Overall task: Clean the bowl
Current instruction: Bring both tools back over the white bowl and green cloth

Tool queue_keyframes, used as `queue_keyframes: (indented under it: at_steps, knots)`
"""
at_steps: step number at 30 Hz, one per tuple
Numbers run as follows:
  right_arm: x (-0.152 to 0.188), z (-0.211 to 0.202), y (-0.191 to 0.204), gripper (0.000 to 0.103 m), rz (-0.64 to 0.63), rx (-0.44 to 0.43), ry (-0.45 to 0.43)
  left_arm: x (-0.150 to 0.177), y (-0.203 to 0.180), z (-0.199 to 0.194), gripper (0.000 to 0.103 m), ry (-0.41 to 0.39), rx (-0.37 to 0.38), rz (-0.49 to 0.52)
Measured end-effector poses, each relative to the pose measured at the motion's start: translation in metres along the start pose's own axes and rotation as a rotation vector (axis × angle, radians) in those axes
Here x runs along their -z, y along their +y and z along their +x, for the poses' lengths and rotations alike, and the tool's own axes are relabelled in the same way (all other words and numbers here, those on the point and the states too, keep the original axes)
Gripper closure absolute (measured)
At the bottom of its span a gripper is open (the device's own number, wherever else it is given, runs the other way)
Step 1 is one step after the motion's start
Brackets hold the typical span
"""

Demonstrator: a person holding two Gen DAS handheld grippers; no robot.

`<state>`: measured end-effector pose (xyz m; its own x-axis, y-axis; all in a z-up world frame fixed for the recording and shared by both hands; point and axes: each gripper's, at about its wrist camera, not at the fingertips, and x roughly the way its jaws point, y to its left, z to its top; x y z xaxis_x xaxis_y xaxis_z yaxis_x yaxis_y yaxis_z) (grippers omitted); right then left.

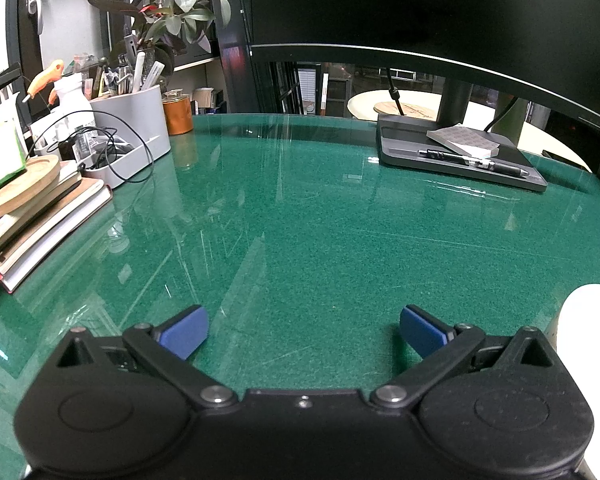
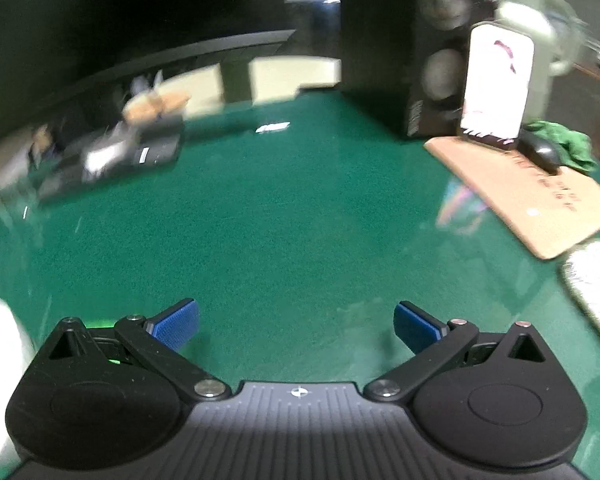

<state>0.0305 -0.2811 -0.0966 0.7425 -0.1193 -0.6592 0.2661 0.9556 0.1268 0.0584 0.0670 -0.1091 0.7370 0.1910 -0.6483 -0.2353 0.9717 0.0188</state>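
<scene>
Left wrist view is showing the left tool (image 1: 304,330) gaping wide, empty; a white rounded object (image 1: 588,320), possibly the bowl, is sitting lower right; the right tool (image 2: 296,326) is likewise gaping empty over the green glass-topped desk (image 2: 292,216).

- I am looking at an office desk: a green table (image 1: 300,216) under glass.
- A curved monitor (image 1: 420,8) stands on its base (image 1: 452,152), with a pen (image 1: 472,162) and a notepad (image 1: 464,140) on it.
- I see a grey pen organiser (image 1: 134,120), stacked notebooks (image 1: 48,216) and a potted plant (image 1: 168,16) at the left.
- A mouse (image 2: 542,152) sits on a cork pad (image 2: 524,196).
</scene>
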Motion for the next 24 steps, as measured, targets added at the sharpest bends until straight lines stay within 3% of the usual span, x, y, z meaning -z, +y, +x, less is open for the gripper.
queue_keyframes:
  at_steps: [2,7,8,10,13,20,24]
  knots:
    - [-0.017,-0.019,0.000,0.000,0.013,-0.006,-0.014,-0.001,0.000,0.000,0.000,0.004,0.002,0.004]
    - [-0.032,-0.047,0.011,0.000,-0.071,0.010,0.079,-0.004,0.000,0.002,0.000,0.015,0.006,0.014]
    - [-0.032,-0.051,0.013,0.000,-0.085,0.004,0.100,-0.008,0.002,0.000,0.004,0.041,-0.004,0.017]
    - [-0.029,-0.057,0.015,0.000,-0.096,-0.019,0.132,-0.019,0.008,-0.015,0.008,0.076,-0.070,0.010]
    - [-0.026,-0.067,0.017,0.000,-0.105,-0.076,0.174,-0.039,0.009,-0.057,0.000,0.107,-0.142,0.058]
    - [-0.030,-0.071,0.035,0.000,-0.114,-0.139,0.343,-0.060,-0.006,-0.128,0.000,0.191,0.043,-0.062]
    - [-0.030,-0.074,0.046,0.000,-0.096,-0.177,0.403,-0.056,-0.034,-0.142,0.000,0.198,0.102,-0.004]
